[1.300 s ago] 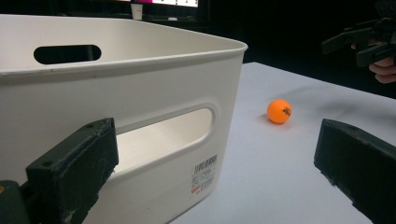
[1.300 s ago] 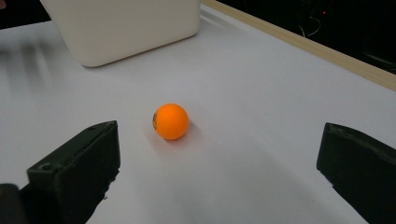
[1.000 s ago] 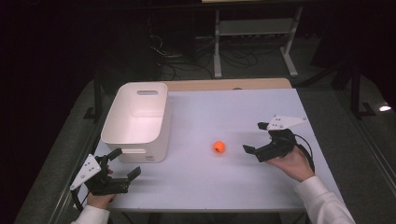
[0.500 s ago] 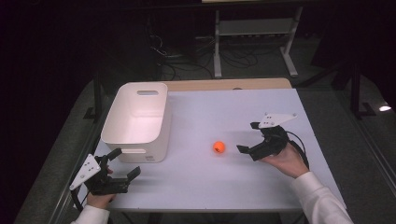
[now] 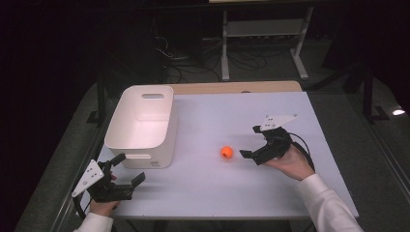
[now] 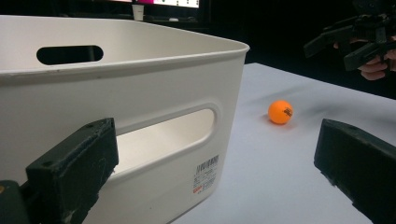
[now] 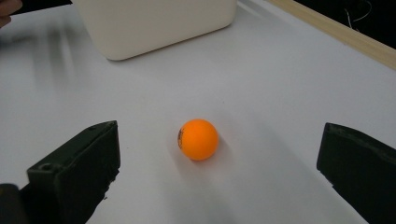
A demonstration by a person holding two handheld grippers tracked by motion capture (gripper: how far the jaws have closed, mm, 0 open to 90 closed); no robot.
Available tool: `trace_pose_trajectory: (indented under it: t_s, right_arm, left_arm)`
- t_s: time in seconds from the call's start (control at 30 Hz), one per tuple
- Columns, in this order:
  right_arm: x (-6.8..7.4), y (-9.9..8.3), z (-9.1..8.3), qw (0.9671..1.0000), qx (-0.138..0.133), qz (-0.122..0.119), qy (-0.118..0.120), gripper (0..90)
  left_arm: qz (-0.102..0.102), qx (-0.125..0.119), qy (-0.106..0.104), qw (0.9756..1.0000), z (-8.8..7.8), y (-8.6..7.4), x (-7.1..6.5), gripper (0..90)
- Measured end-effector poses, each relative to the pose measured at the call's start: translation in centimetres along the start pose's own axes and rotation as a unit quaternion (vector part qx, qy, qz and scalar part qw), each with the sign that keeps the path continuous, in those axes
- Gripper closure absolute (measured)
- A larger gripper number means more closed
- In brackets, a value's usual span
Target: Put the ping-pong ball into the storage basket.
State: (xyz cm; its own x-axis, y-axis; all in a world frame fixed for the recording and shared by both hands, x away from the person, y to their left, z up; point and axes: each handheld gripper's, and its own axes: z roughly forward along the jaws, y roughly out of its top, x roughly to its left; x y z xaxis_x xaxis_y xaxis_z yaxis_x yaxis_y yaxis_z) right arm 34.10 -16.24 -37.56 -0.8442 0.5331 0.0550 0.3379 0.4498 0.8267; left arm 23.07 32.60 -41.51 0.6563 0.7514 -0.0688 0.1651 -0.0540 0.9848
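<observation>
An orange ping-pong ball is sitting on the white table, just right of the white plastic bin. The right gripper is hovering beside the ball, jaws spread wide, touching nothing. The left gripper is resting near the bin's front corner, jaws also spread.
</observation>
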Motion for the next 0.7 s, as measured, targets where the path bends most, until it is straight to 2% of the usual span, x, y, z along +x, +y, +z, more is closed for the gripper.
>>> trace_pose_trajectory:
  t_s: [0.7]
  right_arm:
    - [0.0,0.9,1.9,0.9991,0.032,0.003,0.028,0.0]
  left_arm:
    - [-0.003,-0.001,0.009,1.0000,-0.1,0.0,0.1,0.0]
